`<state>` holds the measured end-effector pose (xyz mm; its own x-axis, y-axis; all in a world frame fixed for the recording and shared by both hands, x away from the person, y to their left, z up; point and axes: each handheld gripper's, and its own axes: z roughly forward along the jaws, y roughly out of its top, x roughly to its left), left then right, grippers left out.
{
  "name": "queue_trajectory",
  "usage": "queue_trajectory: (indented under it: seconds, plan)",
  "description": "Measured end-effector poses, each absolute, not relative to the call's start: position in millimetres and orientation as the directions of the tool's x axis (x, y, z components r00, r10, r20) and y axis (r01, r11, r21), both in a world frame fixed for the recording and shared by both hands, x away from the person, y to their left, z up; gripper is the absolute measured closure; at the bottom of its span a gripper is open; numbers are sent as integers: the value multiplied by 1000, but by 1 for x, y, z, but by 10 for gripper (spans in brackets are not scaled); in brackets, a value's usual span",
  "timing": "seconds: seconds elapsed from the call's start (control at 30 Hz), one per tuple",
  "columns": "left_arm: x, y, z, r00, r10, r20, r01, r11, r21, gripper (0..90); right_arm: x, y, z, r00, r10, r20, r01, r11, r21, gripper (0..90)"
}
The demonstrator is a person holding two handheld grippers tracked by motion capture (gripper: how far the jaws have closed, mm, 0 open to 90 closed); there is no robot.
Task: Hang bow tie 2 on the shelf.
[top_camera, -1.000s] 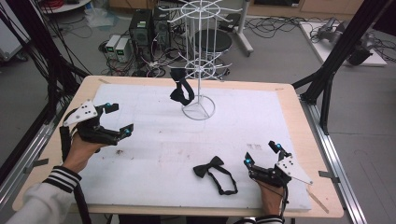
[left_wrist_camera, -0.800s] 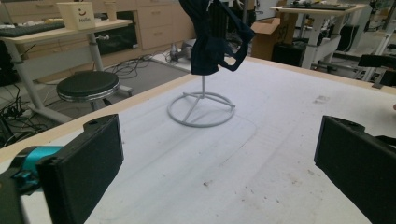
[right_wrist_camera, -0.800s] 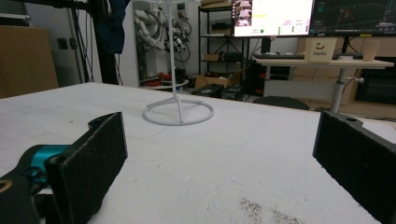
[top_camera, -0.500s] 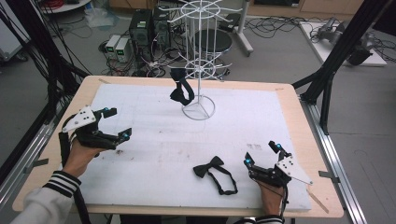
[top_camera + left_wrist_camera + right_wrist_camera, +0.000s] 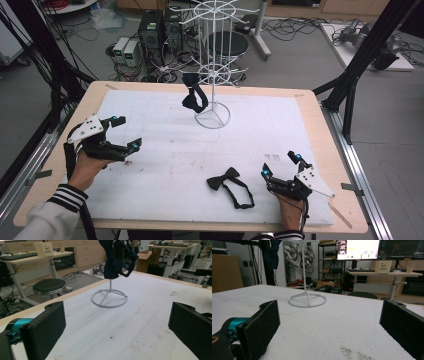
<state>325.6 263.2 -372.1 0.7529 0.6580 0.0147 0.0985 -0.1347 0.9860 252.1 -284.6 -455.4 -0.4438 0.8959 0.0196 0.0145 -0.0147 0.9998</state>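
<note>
Since a second ago the left gripper [image 5: 126,133] has slid toward 6 o'clock, jaws wide and empty. The right gripper [image 5: 281,165], jaws also wide, has stayed put at 3 o'clock of the bow tie [image 5: 223,179], which lies unmoved on the table [image 5: 310,107].

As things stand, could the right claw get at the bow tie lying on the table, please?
Probably yes: the right claw is open, and bare table lies between it and the bow tie just to its left.

On the table [image 5: 320,125], the wire stand [image 5: 213,65] sits far centre with one bow tie [image 5: 194,95] hanging at its left, another bow tie [image 5: 231,186] lying near, just left of the right gripper [image 5: 280,165], the left gripper [image 5: 127,132] well apart at the left.
</note>
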Motion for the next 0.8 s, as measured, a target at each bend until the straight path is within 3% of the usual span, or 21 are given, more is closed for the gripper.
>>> queue_trajectory:
  seconds: [0.27,0.8]
  plan:
    - [320,266,-380,747,665,19,85,-124,989,18,254,-289,-454,-444,893,72,40,-61,997,22]
    - [313,272,-392,752,659,35,52,-112,992,17,260,-293,-415,-548,836,-11,63,55,996,22]
